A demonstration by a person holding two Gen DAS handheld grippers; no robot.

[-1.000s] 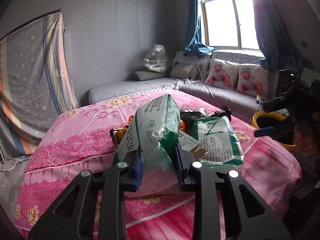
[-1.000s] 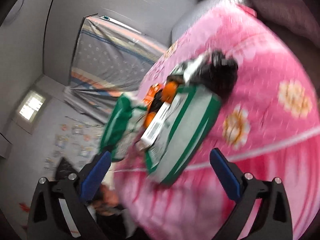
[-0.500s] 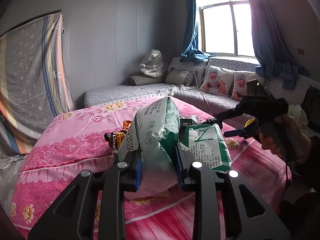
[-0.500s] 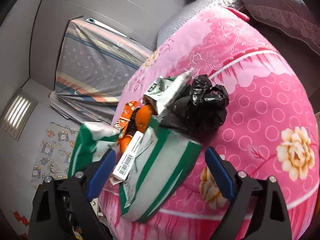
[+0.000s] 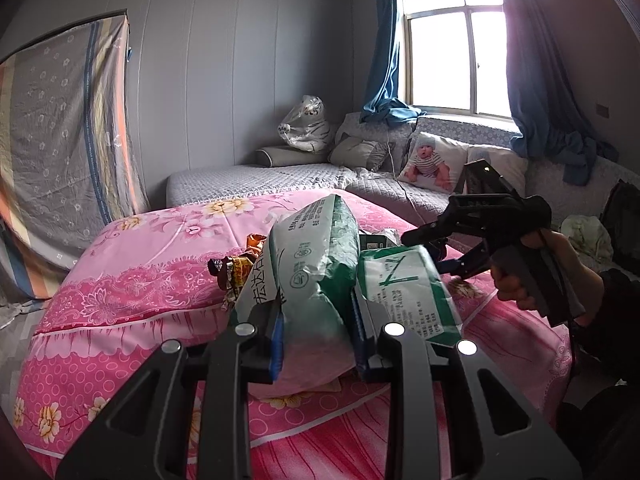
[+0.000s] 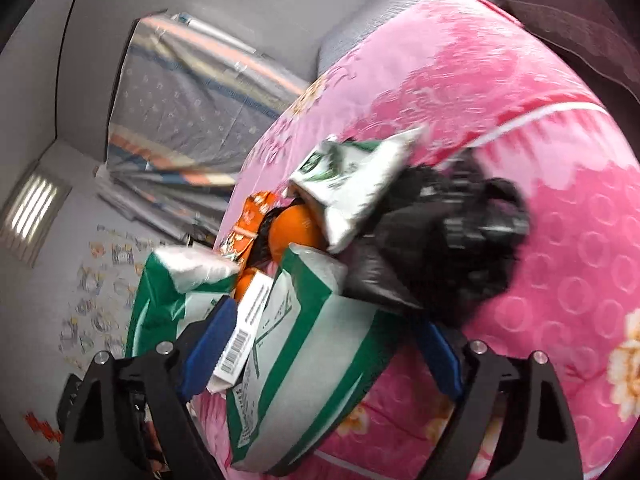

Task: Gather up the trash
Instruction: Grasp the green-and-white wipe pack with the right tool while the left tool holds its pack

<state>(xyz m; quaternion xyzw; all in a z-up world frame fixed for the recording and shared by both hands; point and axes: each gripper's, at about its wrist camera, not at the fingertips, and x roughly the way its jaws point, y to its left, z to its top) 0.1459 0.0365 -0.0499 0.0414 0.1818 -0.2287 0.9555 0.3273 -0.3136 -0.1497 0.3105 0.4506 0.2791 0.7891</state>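
Pink bedspread (image 5: 132,280) under green-white bags (image 5: 312,264)

Pink floral bedspread (image 5: 132,276) covers the bed. Behind it, grey quilted sofa (image 5: 256,178) w/ baby-print cushion (image 5: 434,162) & plastic-wrapped plush tiger (image 5: 306,130). Blue curtains (image 5: 384,60) frame bright window (image 5: 452,36); striped grey sheet (image 5: 60,128) hangs left.

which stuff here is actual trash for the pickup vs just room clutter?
Job:
- green-and-white bag, clamped in the left gripper
- flat green-and-white packet, between the right gripper's closing jaws
- black plastic bag
- orange snack wrappers
- small white box

Lying about:
- pink floral quilt
- baby-print pillow
- blue curtains
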